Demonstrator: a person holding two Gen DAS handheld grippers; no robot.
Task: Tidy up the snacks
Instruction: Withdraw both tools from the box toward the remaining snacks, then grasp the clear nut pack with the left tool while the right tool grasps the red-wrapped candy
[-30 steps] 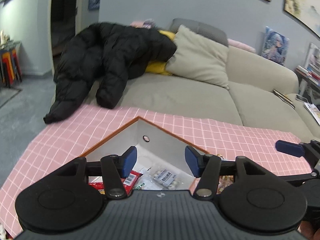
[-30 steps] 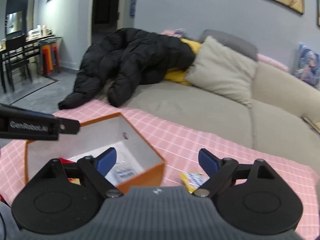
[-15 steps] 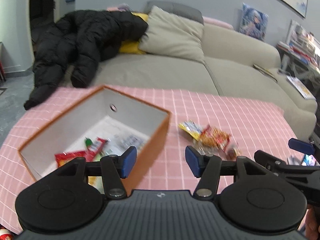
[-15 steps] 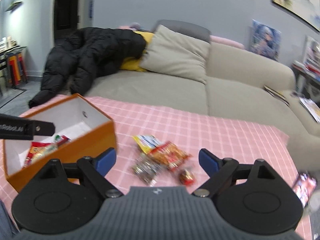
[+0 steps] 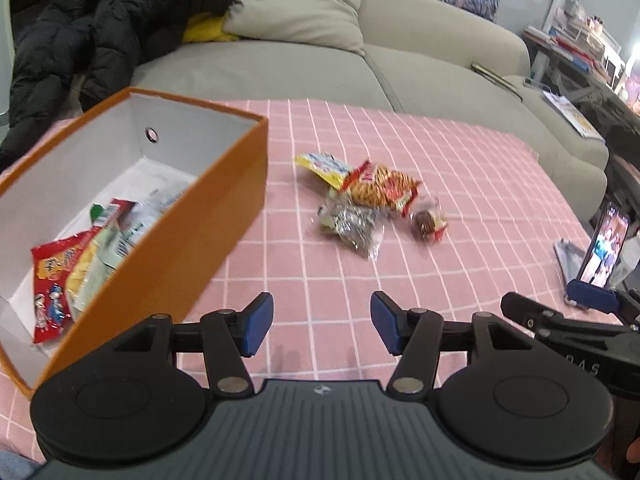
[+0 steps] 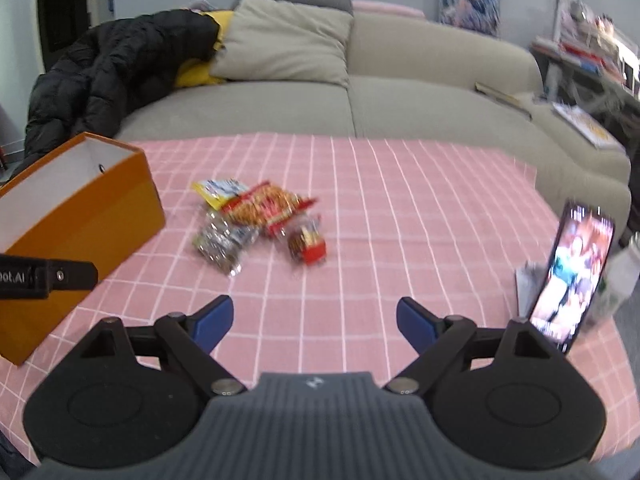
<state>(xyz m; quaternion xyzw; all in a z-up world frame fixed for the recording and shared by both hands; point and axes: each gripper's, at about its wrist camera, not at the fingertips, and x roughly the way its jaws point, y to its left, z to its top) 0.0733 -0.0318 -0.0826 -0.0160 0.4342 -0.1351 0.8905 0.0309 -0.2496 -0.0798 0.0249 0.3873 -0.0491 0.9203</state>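
Black left claw and right claw, blue pads, ribbed grey bodies

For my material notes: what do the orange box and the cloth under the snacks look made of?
The box looks like stiff cardboard: matte orange outside, white inside, with thin straight walls and a punched hole. The tablecloth looks like woven fabric, pink with white checks, though coated vinyl is possible.

Lighting is even, diffuse indoor light of moderate brightness. Faint soft shadows fall on the pink checked cloth just beyond the left gripper. The orange box interior reads bright white. A glare spot shows at the far right edge. Fisheye distortion bends the sofa and cloth grid. The right view is motion-blurred, strongest on the phone and snack packets.
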